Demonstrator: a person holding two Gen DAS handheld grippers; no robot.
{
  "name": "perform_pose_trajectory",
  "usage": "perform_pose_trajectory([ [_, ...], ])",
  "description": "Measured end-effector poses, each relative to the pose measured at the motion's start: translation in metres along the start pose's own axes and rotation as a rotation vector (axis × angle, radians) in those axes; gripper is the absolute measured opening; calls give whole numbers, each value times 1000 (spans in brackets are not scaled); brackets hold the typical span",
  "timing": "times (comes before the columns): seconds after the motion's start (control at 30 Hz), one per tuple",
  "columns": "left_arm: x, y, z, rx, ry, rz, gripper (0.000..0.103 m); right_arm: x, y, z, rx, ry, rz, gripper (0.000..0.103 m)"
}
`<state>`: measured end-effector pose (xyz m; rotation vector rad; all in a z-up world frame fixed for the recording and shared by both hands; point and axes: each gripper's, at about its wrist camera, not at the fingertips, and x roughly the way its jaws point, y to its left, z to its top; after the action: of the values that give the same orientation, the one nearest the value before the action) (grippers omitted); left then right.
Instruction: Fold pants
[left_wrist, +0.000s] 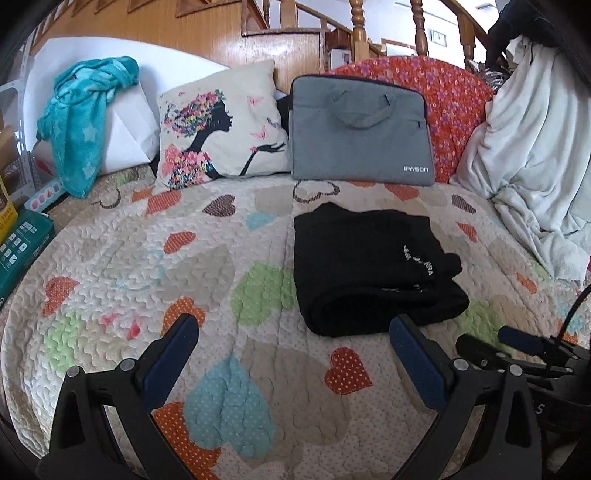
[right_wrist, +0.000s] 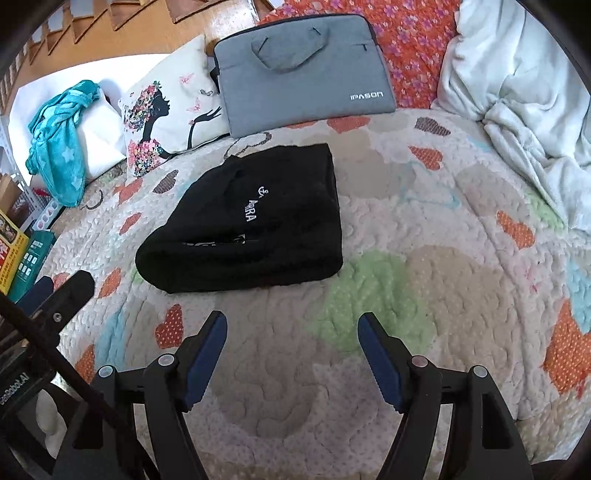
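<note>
- While the left claw hangs wide open and empty over the quilt, the pants lie as a black bundle just beyond its right finger, apart from both pads. A careless pinch at the near rolled edge could, I judge, drag the layers and undo the fold; the right claw, close alongside, could also collide.
- From the right wrist, the right claw is likewise spread and holds nothing; the pants sit ahead and left of its fingers, near, not touching. Catching quilt with cloth is a risk.
</note>
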<state>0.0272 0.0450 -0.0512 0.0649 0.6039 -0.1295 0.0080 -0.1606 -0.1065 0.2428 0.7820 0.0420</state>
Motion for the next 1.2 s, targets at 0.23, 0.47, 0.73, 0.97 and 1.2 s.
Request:
perform_pose_trajectory([
  [0.23,6,4,-3,-3,30,6,103,0,0,1,-1,-19,-13,79],
  [0.47,16,8,-4,-23,80,-2,103,2,1,0,-7,-21,-21,80],
  [0.73,22,5,-7,-5,106,6,103,2,-3,0,0,-27,-25,81],
  [0.97,25,8,-8,-23,135,-9,103,1,4,-3,-35,-29,-32,81],
  [1.2,35,19,-10,-91,205,-45,103,2,15,-8,-84,-22,-30,82],
])
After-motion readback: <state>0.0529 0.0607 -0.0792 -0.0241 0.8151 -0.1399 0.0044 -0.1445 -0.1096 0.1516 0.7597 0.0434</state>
